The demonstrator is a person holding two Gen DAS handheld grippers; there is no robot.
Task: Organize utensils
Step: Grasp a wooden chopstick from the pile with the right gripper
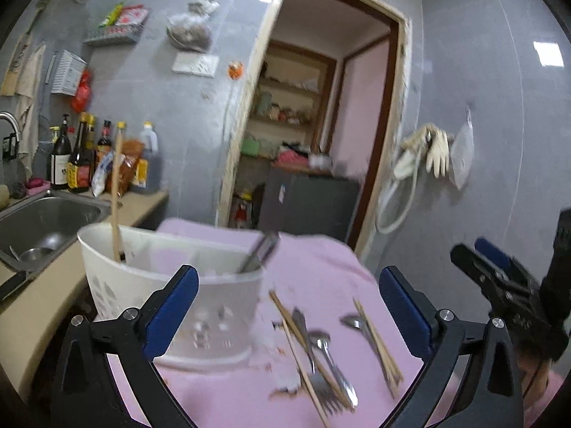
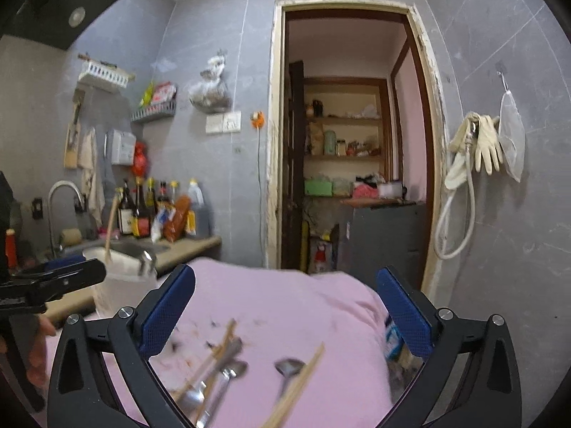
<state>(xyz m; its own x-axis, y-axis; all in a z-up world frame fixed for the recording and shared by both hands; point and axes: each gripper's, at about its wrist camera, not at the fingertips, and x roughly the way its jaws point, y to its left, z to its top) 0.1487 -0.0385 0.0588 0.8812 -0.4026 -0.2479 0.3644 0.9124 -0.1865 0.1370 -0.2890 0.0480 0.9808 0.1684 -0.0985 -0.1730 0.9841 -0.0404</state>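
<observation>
A white utensil holder (image 1: pixel 171 296) stands on a pink cloth (image 1: pixel 314 260), with a wooden chopstick (image 1: pixel 116 199) and a metal utensil (image 1: pixel 258 253) standing in it. Loose chopsticks (image 1: pixel 299 349), a fork (image 1: pixel 314 367) and spoons (image 1: pixel 353 322) lie on the cloth to its right. My left gripper (image 1: pixel 289 303) is open and empty, above the holder's right side and the loose utensils. My right gripper (image 2: pixel 285 306) is open and empty above spoons (image 2: pixel 291 367) and chopsticks (image 2: pixel 296 385). It also shows at the right of the left wrist view (image 1: pixel 499 278).
A steel sink (image 1: pixel 39 221) with a tap lies in the counter at the left, with sauce bottles (image 1: pixel 78 157) behind it. An open doorway (image 2: pixel 349 149) leads to shelves. Gloves and a hose (image 2: pixel 478 146) hang on the right wall.
</observation>
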